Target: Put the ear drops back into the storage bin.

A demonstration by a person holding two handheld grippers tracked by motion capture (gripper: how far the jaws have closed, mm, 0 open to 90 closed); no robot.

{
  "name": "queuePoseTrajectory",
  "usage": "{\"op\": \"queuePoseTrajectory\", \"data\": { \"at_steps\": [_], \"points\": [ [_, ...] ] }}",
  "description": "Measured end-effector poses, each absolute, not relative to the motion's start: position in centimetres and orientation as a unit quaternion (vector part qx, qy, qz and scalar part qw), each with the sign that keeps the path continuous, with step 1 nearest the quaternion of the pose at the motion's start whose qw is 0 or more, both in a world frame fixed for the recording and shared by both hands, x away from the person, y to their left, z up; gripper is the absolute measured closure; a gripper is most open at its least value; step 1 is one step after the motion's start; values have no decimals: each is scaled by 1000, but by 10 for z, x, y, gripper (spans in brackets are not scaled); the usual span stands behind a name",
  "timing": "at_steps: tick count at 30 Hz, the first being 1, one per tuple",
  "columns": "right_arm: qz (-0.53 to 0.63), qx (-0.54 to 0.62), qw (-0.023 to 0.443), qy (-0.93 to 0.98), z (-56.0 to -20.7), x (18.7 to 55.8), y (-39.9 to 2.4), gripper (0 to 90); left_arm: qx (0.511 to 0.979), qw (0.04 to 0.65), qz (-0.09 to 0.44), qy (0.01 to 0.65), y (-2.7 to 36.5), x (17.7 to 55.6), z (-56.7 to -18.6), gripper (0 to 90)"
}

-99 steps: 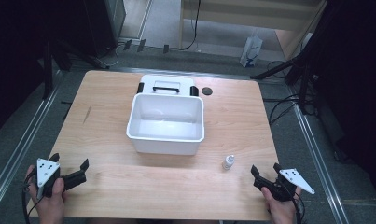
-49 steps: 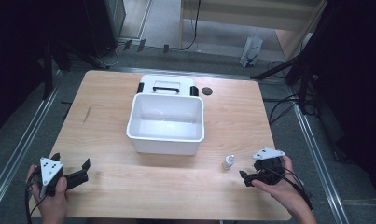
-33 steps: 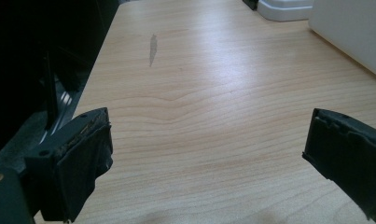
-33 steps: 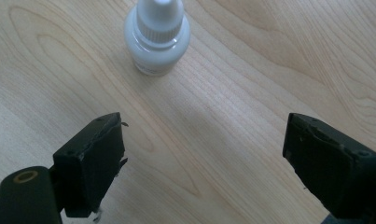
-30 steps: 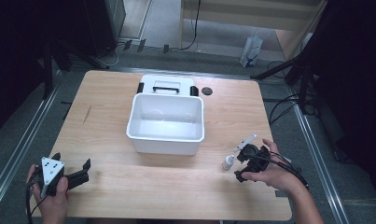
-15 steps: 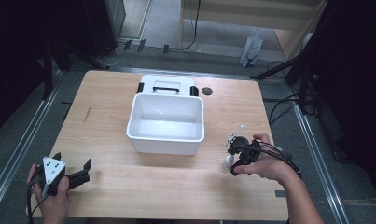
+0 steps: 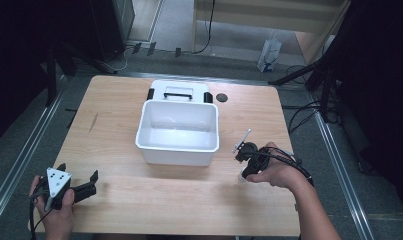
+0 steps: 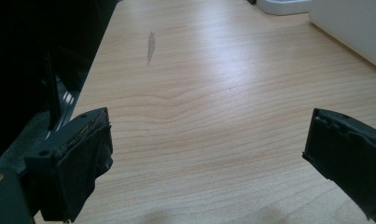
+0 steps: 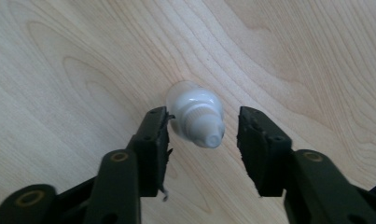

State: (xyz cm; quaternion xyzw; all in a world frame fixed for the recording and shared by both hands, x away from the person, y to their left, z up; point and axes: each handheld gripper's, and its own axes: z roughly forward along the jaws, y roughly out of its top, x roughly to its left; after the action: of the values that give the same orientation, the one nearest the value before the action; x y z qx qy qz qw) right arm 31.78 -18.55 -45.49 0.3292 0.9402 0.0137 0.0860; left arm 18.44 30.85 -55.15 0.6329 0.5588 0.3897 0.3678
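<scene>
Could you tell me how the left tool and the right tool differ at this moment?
The left tool stands wide open over bare wood with nothing between its jaws; the right tool has just been closing around a small white bottle, one pad touching it, the other apart. The left tool lies level near the table's front left corner; the right tool points down beside the white bin. Both are black, two-jawed and hand-held.

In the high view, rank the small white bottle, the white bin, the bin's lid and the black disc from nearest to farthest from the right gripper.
1. Small white bottle, between the right gripper's jaws.
2. White bin, to its left.
3. Black disc, beyond the bin's right corner.
4. Lid, behind the bin.
</scene>
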Motion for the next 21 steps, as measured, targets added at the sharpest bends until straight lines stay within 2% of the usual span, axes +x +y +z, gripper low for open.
{"op": "queuePoseTrajectory", "data": {
  "at_steps": [3,6,21],
  "points": [
    [14,344,69,936,-455,322,-186,665,633,367,390,559,309,184,-552,15],
    [22,347,57,936,-453,324,-187,719,633,367,389,559,308,185,-551,15],
    [36,344,65,936,-428,330,-187,722,634,365,390,559,308,185,-551,15]
  ]
}}
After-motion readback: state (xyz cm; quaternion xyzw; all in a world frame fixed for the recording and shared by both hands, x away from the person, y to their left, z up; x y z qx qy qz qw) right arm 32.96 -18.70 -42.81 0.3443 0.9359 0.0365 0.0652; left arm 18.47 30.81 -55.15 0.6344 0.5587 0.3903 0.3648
